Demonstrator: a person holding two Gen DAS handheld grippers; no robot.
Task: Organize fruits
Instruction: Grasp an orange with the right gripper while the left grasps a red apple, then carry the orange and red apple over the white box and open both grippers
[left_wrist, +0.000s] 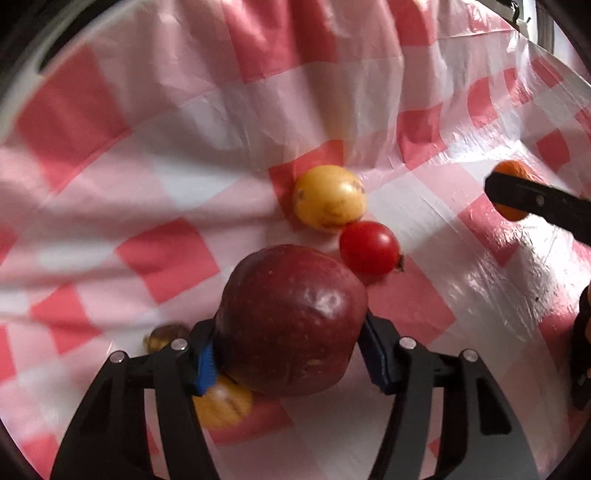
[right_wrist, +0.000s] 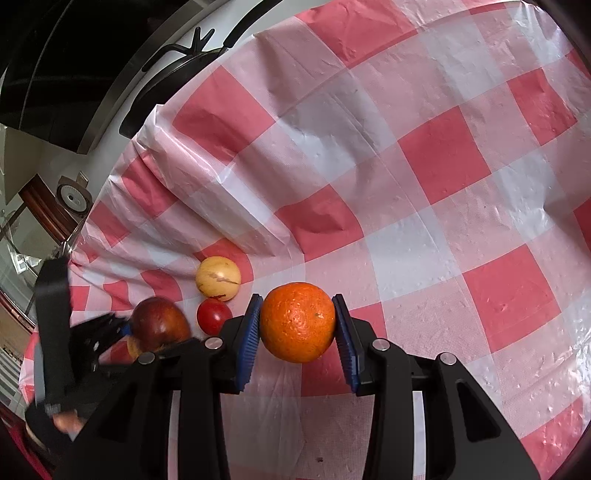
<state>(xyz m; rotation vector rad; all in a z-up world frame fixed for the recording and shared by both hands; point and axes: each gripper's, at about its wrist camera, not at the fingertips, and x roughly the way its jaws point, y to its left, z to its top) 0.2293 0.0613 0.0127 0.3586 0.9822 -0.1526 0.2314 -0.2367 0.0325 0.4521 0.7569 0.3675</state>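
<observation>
gripping a dark red apple, left gripper pads pressed on both sides; right gripper clamped on an orange, far right of the apple.

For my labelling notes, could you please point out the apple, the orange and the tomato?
apple (left_wrist: 288, 321): left wrist view, middle of its dark red skin.
orange (right_wrist: 297, 322): right wrist view, centre of its peel.
tomato (left_wrist: 369, 247): left wrist view, centre.
</observation>
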